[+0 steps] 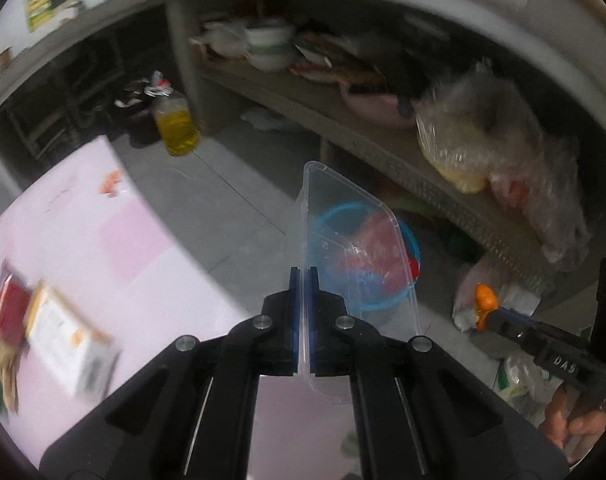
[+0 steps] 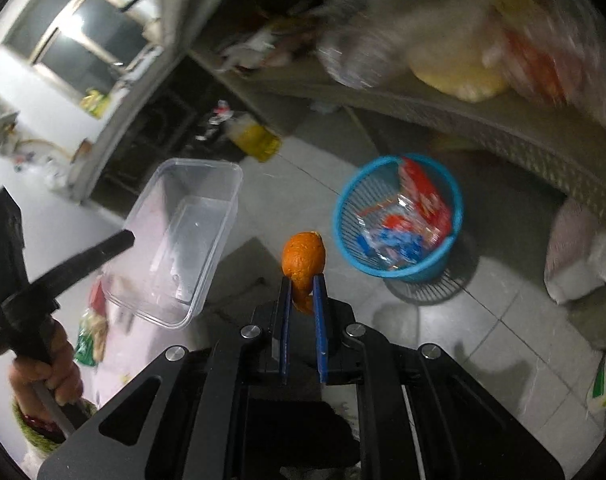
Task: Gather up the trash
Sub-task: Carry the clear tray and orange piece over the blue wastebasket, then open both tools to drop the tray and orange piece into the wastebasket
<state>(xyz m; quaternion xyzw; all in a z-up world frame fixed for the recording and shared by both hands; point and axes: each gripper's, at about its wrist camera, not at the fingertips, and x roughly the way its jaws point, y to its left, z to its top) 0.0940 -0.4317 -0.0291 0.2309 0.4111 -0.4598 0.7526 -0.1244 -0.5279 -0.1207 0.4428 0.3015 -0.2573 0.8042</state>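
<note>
My left gripper (image 1: 301,276) is shut on the rim of a clear plastic container (image 1: 359,248), which stands on edge in front of it; through its wall the blue waste basket (image 1: 411,240) shows on the floor. In the right wrist view the same container (image 2: 179,240) hangs at the left, pinched by the left gripper (image 2: 129,236). My right gripper (image 2: 303,282) is shut on a piece of orange peel (image 2: 304,258), held in the air left of the blue waste basket (image 2: 399,216), which holds red and blue wrappers. The peel (image 1: 485,298) also shows at the right of the left wrist view.
A pink table (image 1: 115,240) with a small box (image 1: 69,336) lies at the left. A low shelf (image 1: 403,152) carries plastic bags (image 1: 475,136) and bowls. A bottle of yellow oil (image 1: 177,126) stands on the grey tiled floor. White bags (image 2: 583,264) sit beside the basket. A hand (image 2: 47,376) grips the left tool.
</note>
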